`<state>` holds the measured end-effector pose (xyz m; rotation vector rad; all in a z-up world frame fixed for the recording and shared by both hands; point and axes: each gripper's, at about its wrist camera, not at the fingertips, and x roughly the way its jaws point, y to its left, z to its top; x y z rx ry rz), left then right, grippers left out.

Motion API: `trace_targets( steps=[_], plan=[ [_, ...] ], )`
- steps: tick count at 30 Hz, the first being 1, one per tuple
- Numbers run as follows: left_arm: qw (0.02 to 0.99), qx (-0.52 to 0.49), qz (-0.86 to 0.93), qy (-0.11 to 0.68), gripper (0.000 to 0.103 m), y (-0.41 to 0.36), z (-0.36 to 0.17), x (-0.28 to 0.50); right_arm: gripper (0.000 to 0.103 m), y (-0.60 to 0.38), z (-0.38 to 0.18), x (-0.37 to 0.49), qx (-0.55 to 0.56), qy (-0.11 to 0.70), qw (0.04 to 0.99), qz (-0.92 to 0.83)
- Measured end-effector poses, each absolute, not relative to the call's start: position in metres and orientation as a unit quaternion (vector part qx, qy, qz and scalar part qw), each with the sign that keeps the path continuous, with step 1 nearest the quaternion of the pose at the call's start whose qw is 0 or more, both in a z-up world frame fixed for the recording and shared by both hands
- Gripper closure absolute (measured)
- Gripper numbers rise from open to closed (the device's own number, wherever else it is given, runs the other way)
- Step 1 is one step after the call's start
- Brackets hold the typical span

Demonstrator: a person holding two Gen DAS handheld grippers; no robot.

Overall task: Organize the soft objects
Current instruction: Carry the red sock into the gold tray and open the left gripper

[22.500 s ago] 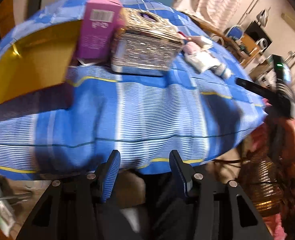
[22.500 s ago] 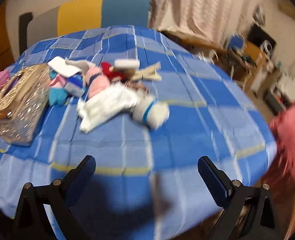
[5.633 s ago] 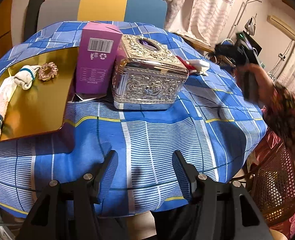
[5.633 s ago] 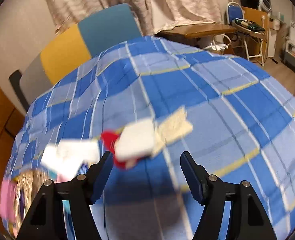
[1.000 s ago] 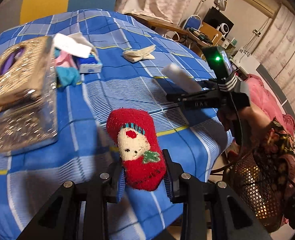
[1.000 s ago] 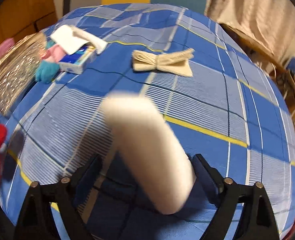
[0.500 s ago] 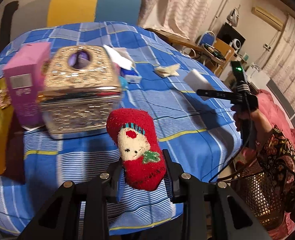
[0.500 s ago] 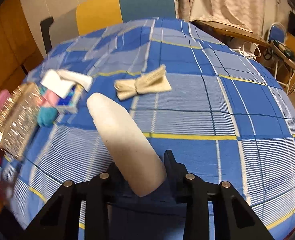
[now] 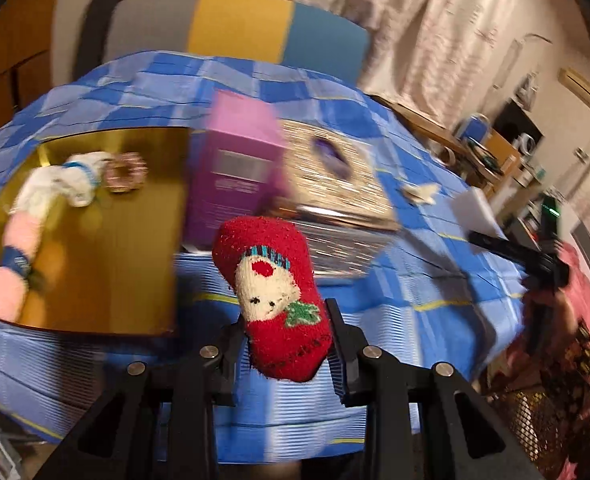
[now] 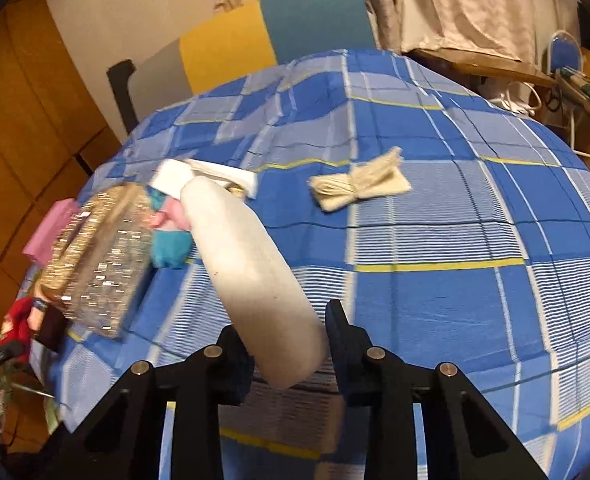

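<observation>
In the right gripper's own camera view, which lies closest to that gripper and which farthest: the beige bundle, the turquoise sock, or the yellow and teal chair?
1. Turquoise sock, left, beside the glittery box.
2. Beige bundle, farther back, to the right.
3. Chair, beyond the table's far edge.

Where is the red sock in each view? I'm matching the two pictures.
Left wrist: red sock at centre, clamped between the left tongs.
Right wrist: only a red scrap at the far left edge.
Shared landmark: the ornate metal box.
</observation>
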<state>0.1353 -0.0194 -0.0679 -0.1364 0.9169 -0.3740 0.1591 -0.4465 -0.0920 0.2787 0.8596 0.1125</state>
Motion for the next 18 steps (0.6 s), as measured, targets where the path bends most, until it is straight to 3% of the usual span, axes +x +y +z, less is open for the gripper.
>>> trace_targets(
  steps=[8, 18],
  plan=[
    [0.885, -0.088, -0.11, 0.444, 0.072, 0.052, -0.082, 0.173, 0.07, -0.415, -0.054, 0.133, 0.197, 0.381, 0.9, 0.08],
    [0.868, -0.087, -0.076, 0.484, 0.07, 0.116, -0.12, 0.219, 0.07, -0.349, -0.002, 0.106, 0.195, 0.344, 0.909, 0.13]
  ],
)
